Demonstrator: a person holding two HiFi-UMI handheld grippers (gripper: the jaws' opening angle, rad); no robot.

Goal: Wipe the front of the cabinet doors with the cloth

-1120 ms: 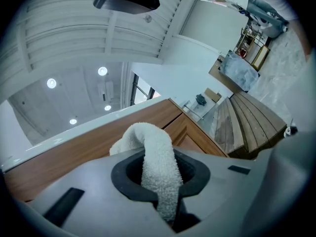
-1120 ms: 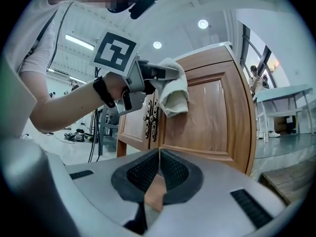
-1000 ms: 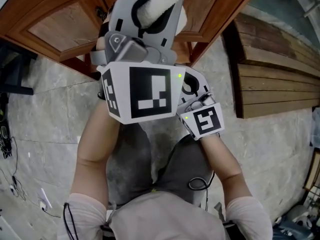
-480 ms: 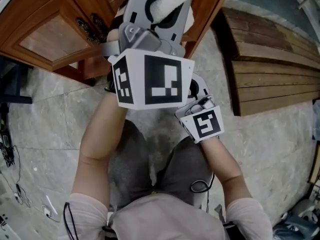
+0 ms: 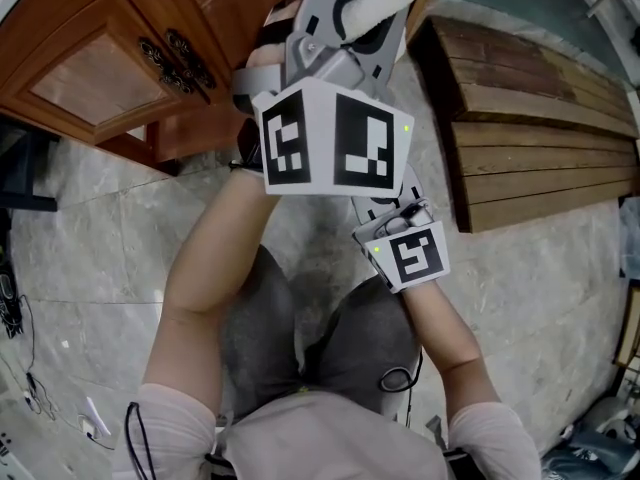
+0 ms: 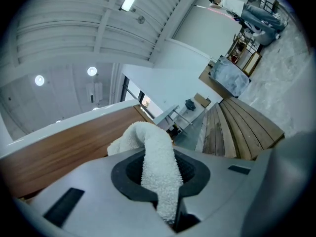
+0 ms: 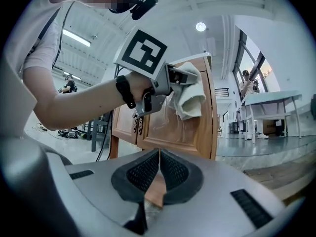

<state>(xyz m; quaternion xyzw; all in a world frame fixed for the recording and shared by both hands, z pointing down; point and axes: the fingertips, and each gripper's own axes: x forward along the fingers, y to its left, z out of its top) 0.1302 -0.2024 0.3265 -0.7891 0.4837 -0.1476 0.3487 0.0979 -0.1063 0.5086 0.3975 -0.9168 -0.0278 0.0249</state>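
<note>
White cloth [image 6: 158, 167] against wooden cabinet door [image 7: 168, 127].
Left tool [image 5: 352, 13] pinches it at 12 o'clock; right tool [image 7: 159, 162] pressed together, empty.

Bright, even light (ceiling lamps [image 6: 92, 71] overhead); 2 gripper views bulge fisheye, edges vignetted black.

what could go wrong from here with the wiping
1. The left gripper pinches only a narrow fold of the cloth; dragging it across the door may pull it free.
2. The cloth is bunched at the jaw tips, so the gripper's hard shell might scrape the wood.
3. The handles sit close by; loose cloth could snag on them.
</note>
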